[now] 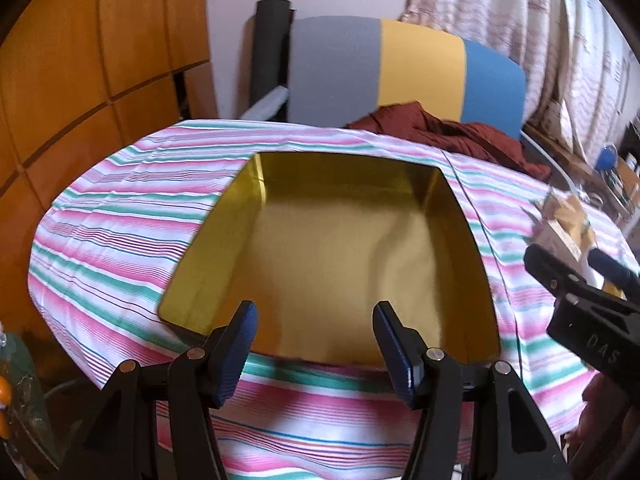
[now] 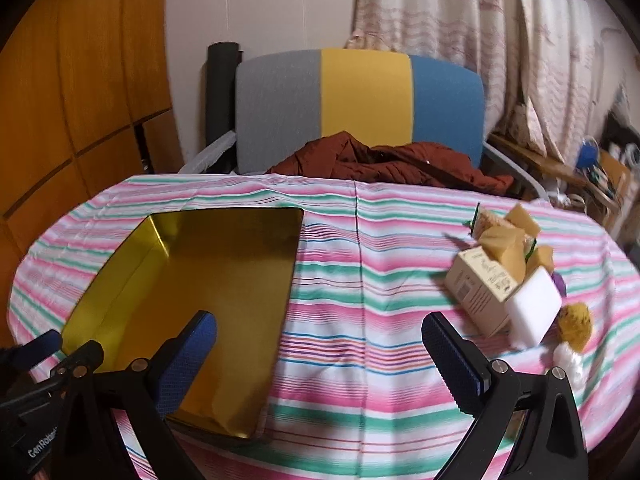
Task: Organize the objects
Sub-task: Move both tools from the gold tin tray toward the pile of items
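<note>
An empty gold tin tray [image 1: 340,240] lies on the striped tablecloth [image 1: 120,220]. My left gripper [image 1: 316,308] hovers open over the tray's near edge with nothing between its fingers. In the right wrist view the tray [image 2: 192,280] is at the left. At the right is a pile: a cardboard box [image 2: 476,292], a white block [image 2: 534,304], yellow sponges [image 2: 504,244], a yellow fuzzy ball [image 2: 576,328] and a white fluffy piece [image 2: 568,360]. My right gripper [image 2: 318,322] stands wide open and empty above the cloth between tray and pile. It also shows in the left wrist view as the right gripper [image 1: 566,258].
A chair [image 2: 360,100] with a grey, yellow and blue back stands behind the table, a dark red garment [image 2: 380,160] heaped on it. A wooden wardrobe [image 2: 80,80] is at the left, a curtain [image 2: 480,20] and floor clutter [image 2: 600,168] at the right.
</note>
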Tool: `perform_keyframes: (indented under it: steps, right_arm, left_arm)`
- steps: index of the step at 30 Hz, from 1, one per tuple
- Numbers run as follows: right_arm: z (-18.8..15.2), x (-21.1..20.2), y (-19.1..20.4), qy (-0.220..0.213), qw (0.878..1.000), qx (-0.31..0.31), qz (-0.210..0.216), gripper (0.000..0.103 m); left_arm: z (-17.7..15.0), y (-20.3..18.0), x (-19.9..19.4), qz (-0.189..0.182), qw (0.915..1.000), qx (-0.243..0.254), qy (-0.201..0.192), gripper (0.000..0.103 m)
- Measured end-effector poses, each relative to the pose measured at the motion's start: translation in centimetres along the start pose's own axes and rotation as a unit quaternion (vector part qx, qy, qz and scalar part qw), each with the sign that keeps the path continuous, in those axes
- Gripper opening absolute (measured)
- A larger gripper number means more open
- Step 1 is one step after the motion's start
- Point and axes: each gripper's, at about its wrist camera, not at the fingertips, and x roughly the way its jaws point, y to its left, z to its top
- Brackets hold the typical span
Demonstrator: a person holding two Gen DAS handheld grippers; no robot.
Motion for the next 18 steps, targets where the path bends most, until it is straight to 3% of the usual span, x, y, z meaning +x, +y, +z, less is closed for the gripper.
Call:
perform_keyframes:
  steps: [6,10,14,18]
  right_arm:
    - [-1.6,0.0,-3.7,0.019,1.0,-0.016,0.008,0.103]
    - [-2.7,-0.9,-7.9,0.023,0.999,-0.007,-0.022,0.103]
    - [-3.5,-2.6,-12.3,-0.003,0.997,0.001,-0.073,0.103]
    - [-4.4,-3.3,-17.7,-0.003,0.992,0.029,-0.119,0.103]
  left_arm:
    - [-1.4,-3.4,0.1,-0.021,0.9986,0.047,0.01,0.061]
    - [-2.0,-5.1,-0.3,-0.068,0.9955,0.064,0.01,0.061]
    - [-2.2,-6.9,-0.7,-0.129,0.989,0.07,0.012,0.061]
    - [-2.4,-9.6,-1.2,-0.132,0.985,0.111,0.012,0.061]
